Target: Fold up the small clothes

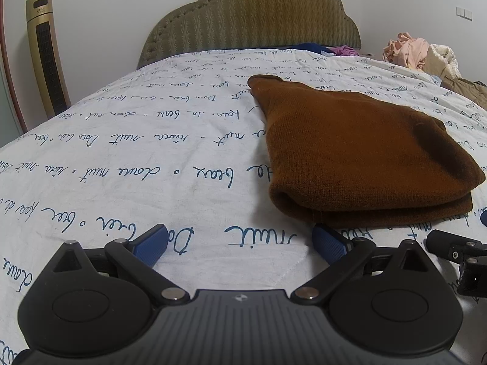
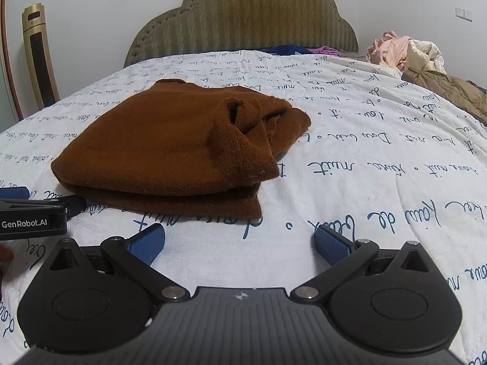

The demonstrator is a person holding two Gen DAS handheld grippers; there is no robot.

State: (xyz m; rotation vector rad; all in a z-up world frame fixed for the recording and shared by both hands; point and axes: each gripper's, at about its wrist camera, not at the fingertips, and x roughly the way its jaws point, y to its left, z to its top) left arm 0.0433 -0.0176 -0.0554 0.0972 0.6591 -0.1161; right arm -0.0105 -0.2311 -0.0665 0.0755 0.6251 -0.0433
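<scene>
On the bed, spread with a white quilt printed in blue cursive writing, lies the brown knit garment I am working with. It is folded into a thick, layered bundle, with its folded edge toward my cameras. Through the right wrist camera I see one corner of the top layer rumpled and standing up loosely instead of lying flat.

My left hand-held gripper hovers just short of the garment's near left corner. Its blue-padded fingers are spread wide, with only bare quilt between them, so it is released and holding nothing. My right hand-held gripper sits near the garment's near right corner, and its fingers are likewise spread wide over bare quilt, grasping nothing. Each gripper appears at the edge of the other's view, so the two are close beside one another.

Behind the garment, at the far end of the bed, rises a padded olive headboard with a scalloped outline. A tall gold tower fan stands against the white wall to the left. A heap of pink and cream clothes sits at the far right edge of the bed, well apart from the brown garment.
</scene>
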